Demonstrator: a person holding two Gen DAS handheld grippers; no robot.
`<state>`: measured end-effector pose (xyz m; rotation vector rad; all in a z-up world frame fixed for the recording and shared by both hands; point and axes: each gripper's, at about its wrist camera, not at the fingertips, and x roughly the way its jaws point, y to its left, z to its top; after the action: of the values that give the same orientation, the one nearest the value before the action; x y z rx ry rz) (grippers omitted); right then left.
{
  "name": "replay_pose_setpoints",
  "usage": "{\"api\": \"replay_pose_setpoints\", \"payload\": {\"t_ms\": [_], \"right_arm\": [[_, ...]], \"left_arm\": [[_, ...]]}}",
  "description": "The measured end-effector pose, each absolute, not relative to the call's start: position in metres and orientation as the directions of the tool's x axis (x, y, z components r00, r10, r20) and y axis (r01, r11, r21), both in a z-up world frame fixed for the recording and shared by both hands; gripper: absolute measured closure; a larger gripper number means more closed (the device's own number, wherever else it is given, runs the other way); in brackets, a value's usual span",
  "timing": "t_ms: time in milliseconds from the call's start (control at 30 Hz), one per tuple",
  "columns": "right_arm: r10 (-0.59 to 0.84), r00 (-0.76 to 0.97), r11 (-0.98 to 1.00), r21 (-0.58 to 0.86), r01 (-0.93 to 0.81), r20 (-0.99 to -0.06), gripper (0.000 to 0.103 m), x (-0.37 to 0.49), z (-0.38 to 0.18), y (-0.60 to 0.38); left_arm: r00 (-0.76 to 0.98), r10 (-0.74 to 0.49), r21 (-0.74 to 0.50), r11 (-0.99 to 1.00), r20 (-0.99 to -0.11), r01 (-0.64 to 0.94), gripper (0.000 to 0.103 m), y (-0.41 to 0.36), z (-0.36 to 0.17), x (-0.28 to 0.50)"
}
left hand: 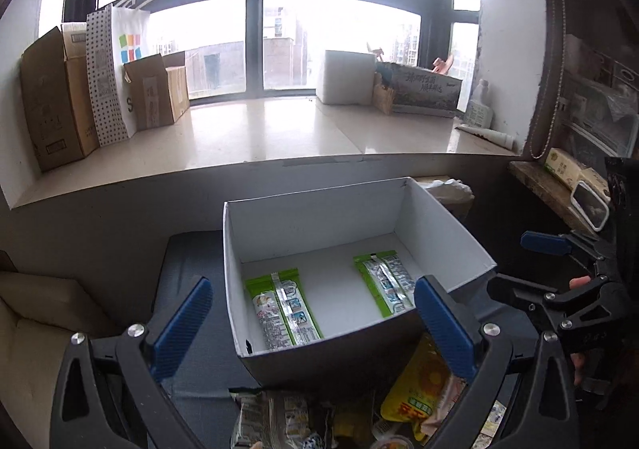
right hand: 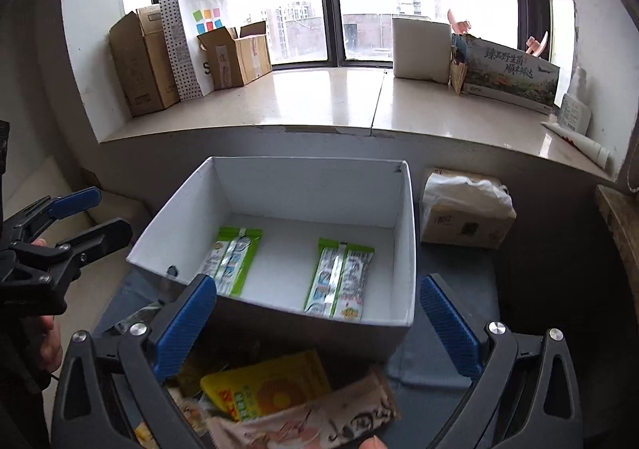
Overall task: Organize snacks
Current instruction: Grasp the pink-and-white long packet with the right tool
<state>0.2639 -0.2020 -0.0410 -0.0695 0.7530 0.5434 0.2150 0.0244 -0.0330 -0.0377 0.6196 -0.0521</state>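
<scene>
here, nearest items first.
left gripper [left hand: 311,325]: jaws spread to full width, blue pads apart, nothing between them; it points down and forward at the box. it also shows at the left edge of the right wrist view, with a hand [right hand: 50,345] behind it.
right gripper [right hand: 317,323]: jaws spread to full width, nothing clamped; it points down at the near wall of the box. it also shows at the right edge of the left wrist view.
loose snacks [right hand: 279,401]: a heap of packets at the bottom edge of both views, in front of the box, below the grippers. a yellow packet [right hand: 263,389] lies on top beside a pale pink wrapper [right hand: 319,421]. the lower edge is blurred; other packets cannot be told apart.
dark surface [right hand: 439,353]: grey-blue, carries the box and the heap.
white box [right hand: 279,177]: open top, upright on the dark surface, just behind the heap.
left green packet [right hand: 231,261]: flat on the box floor, left half, lengthwise front to back.
right green packet [right hand: 339,281]: flat on the box floor, right half, roughly parallel to the first, well apart from it.
tissue pack [right hand: 463,209]: just beside the box on its right, white sheet sticking out.
window sill [right hand: 319,101]: pale ledge behind the box.
cardboard boxes [right hand: 139,58]: left end of the sill, with a dotted paper bag [right hand: 199,34] between them.
white block [right hand: 421,50]: right of centre on the sill, a printed carton [right hand: 511,74] beside it.
window [right hand: 327,10]: dark frame, buildings outside.
</scene>
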Motion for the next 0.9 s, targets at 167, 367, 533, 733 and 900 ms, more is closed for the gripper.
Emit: {"api": "replay_pose_setpoints", "payload": {"t_ms": [167,367,533,733,900], "right_arm": [[0.454,0.579,0.882,0.247,-0.402,-0.677,0.000,0.209,-0.058,-0.239],[0.466,0.505,0.881,0.431,-0.194,-0.726,0.000,0.200,-0.103,-0.269],[0.510,0.390,0.844,0.534,-0.054,-0.767,0.000,0.227,-0.148,-0.266],[0.520,0.265,0.823,0.559,0.100,-0.812,0.000,0.256,-0.194,-0.252],[0.496,0.236,0.839,0.531,0.120,-0.836,0.009,0.266,-0.196,-0.234]], "left_arm": [[0.830,-0.113,-0.097,0.993,-0.547,0.071,0.000,0.015,-0.029,0.142],[0.840,-0.122,-0.119,0.990,-0.528,0.069,0.000,0.008,-0.040,0.093],[0.837,-0.135,-0.118,0.989,-0.530,0.085,0.000,0.010,-0.052,0.075],[0.822,-0.119,-0.123,0.991,-0.557,0.060,0.000,0.022,-0.066,0.065],[0.826,-0.114,-0.134,0.990,-0.552,0.047,0.000,0.032,-0.070,0.061]]}}
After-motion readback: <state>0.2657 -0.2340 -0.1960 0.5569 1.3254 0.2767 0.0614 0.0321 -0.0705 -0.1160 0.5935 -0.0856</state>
